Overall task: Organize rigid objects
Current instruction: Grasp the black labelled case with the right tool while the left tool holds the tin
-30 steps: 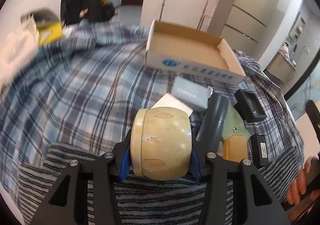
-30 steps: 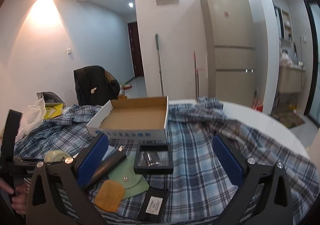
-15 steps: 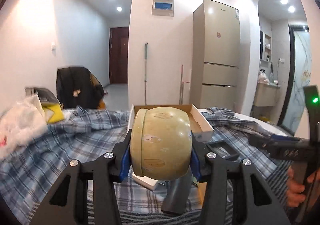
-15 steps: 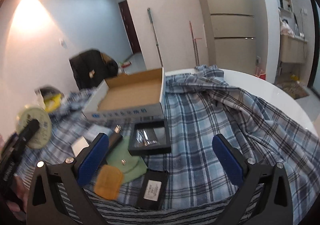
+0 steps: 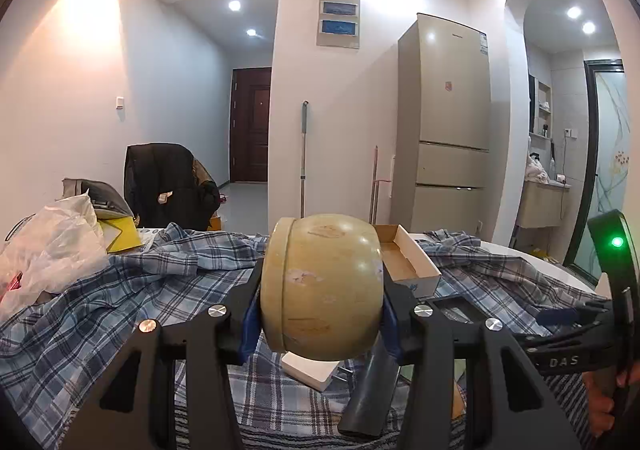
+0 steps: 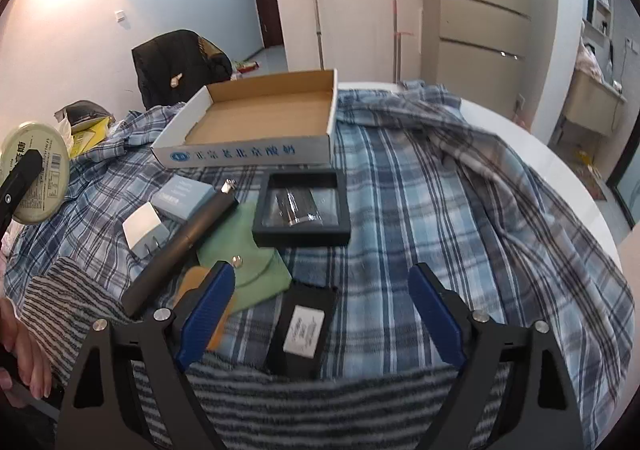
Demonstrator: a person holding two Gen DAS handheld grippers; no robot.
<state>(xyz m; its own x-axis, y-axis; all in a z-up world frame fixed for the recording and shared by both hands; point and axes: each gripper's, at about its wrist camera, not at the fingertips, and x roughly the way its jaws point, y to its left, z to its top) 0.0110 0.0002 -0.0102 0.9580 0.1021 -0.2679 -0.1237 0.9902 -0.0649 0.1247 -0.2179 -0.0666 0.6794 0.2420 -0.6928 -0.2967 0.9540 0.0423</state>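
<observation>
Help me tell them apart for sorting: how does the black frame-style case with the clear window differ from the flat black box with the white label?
The black window case is bigger and shows its contents; the flat labelled box is smaller and opaque. The case lies near the cardboard tray; the box lies between the closing right gripper pads, untouched. Both are black, rectangular, on plaid cloth.

A round white table (image 6: 560, 154) carries it all, its bare rim showing at the far right; a blue-and-white plaid cloth (image 6: 440, 202) is spread rumpled over most of the top, with a grey striped knitted cloth (image 6: 304, 406) lying over its near edge; on the plaid sit an open shallow cardboard box with white printed sides (image 6: 256, 118), a black-framed clear display case (image 6: 301, 210) just in front of it, a small grey-blue carton (image 6: 183, 197), a white plug adapter (image 6: 143, 231), a long dark cylindrical tube (image 6: 180, 246), a green snap-button pouch (image 6: 244, 262), an orange leathery piece (image 6: 192, 282) and a flat black labelled box (image 6: 304, 326); a crumpled clear plastic bag (image 5: 52, 250) lies at the far left.
</observation>
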